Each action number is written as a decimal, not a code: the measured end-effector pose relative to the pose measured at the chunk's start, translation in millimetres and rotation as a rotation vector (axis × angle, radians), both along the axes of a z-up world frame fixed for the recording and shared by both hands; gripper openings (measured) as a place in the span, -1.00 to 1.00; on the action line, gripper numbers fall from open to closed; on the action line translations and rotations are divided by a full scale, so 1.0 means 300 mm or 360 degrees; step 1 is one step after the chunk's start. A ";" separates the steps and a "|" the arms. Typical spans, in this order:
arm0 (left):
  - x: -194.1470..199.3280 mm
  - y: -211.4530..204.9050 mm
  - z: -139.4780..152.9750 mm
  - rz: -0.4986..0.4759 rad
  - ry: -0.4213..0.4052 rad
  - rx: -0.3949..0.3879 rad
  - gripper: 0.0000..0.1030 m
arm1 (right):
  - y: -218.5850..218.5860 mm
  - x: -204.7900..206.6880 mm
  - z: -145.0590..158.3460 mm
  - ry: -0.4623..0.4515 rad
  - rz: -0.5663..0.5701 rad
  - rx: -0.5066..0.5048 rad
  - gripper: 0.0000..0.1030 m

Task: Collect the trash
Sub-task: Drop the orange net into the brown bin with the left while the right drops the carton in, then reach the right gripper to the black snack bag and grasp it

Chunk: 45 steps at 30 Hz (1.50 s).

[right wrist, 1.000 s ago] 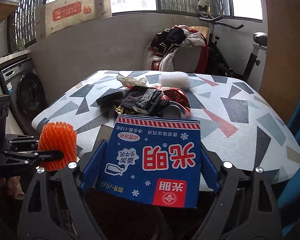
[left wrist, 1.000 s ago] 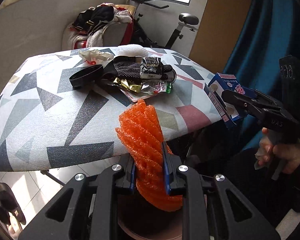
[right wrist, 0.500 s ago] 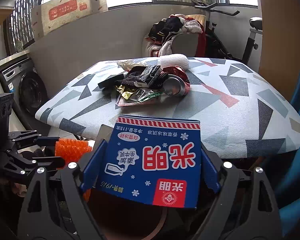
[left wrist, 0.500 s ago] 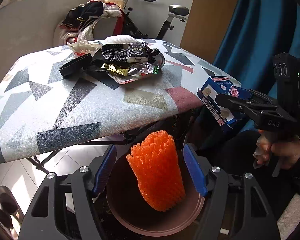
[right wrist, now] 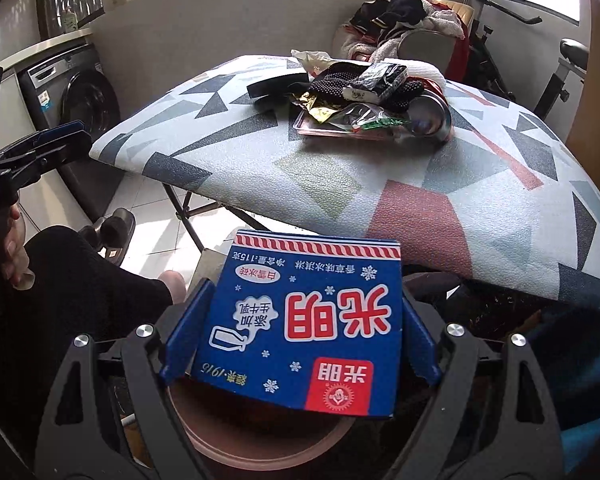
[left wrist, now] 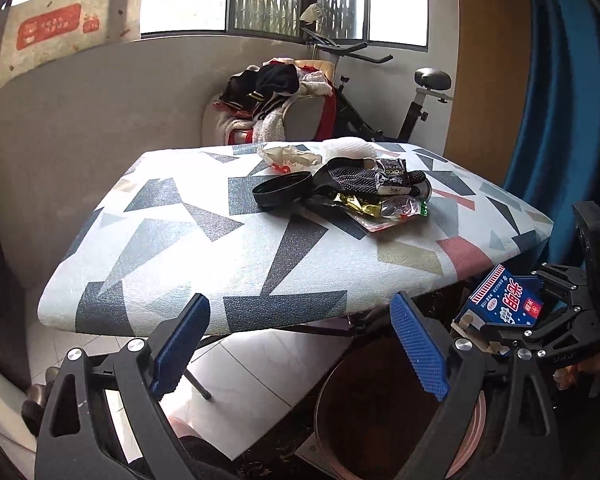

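My left gripper (left wrist: 300, 344) hangs below the table's near edge, its jaws opening, with nothing between the blue pads (left wrist: 180, 340). A brown round bin (left wrist: 380, 420) stands on the floor just right of it. My right gripper (right wrist: 304, 328) is shut on a blue milk carton (right wrist: 320, 312) and holds it above the bin's rim (right wrist: 260, 452); in the left wrist view the carton (left wrist: 504, 304) shows at the right. A trash pile (left wrist: 364, 192) of wrappers, a black lid (left wrist: 282, 190) and a can lies on the patterned table (left wrist: 180, 240). The orange foam net is out of sight.
A washing machine (right wrist: 80, 112) stands at the left wall. Behind the table are a chair heaped with clothes (left wrist: 280, 96) and an exercise bike (left wrist: 380, 100). A blue curtain (left wrist: 572, 120) hangs at the right. The person's dark-clad leg (right wrist: 80, 300) is beside the bin.
The left jaws opened and let go of the orange foam net over the bin; it is gone from view and the gripper tilted up. The right gripper sank with the carton toward the bin.
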<state>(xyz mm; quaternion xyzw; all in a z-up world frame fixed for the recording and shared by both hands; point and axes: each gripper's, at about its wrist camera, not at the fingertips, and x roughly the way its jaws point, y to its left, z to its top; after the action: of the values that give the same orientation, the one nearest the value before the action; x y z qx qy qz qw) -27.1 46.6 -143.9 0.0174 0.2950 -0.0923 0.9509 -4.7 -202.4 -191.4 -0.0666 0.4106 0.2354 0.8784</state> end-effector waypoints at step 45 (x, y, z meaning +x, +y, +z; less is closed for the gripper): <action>0.042 -0.016 -0.059 0.0001 0.0144 0.0033 0.74 | -0.012 0.035 -0.030 0.0042 -0.0104 -0.0040 0.89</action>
<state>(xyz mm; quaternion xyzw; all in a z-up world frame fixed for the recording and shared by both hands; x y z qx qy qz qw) -14.6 41.6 -161.4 0.0230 0.3386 -0.0895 0.9364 5.9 -205.9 -200.4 -0.0611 0.4269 0.2021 0.8793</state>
